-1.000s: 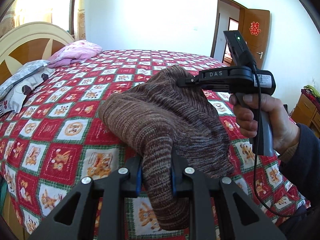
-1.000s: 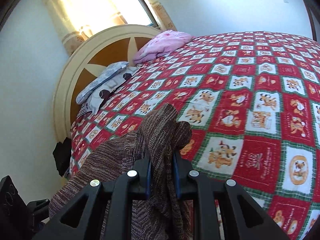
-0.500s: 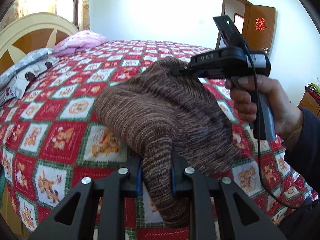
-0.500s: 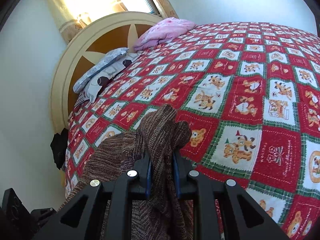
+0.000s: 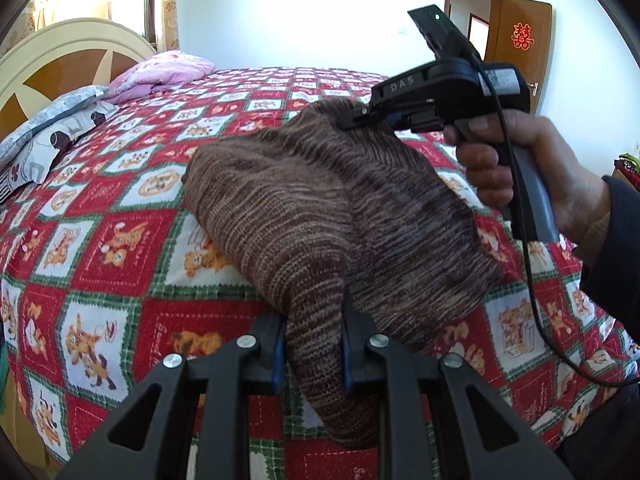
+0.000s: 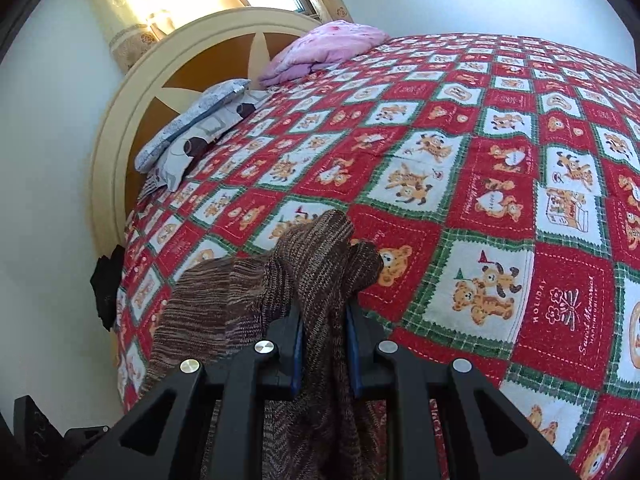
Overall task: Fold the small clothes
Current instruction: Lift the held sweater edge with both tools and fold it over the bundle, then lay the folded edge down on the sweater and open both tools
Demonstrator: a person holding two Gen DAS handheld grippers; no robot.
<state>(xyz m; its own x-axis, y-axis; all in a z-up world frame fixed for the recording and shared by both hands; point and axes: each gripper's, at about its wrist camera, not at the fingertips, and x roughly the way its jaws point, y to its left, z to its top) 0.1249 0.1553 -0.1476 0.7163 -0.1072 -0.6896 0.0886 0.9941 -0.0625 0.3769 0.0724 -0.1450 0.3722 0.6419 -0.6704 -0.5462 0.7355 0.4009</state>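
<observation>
A brown striped knitted garment [image 5: 320, 216] hangs between my two grippers above the red patchwork bedspread [image 5: 120, 240]. My left gripper [image 5: 314, 344] is shut on its near corner. My right gripper [image 5: 360, 120], seen in the left wrist view held by a hand, is shut on the far corner. In the right wrist view the right gripper [image 6: 324, 332] pinches a bunched fold of the garment [image 6: 320, 264], which drapes down to the left over the bedspread [image 6: 480, 200].
A pink folded quilt [image 5: 160, 74] and grey patterned pillows [image 5: 52, 128] lie by the round headboard [image 6: 120, 128]. An open brown door [image 5: 516, 40] is at the far right. A dark item [image 6: 106, 288] hangs at the bed's side.
Both grippers have moved forward over the bed and lower with the garment. The bedspread looks nearer. Both grips are unchanged.
</observation>
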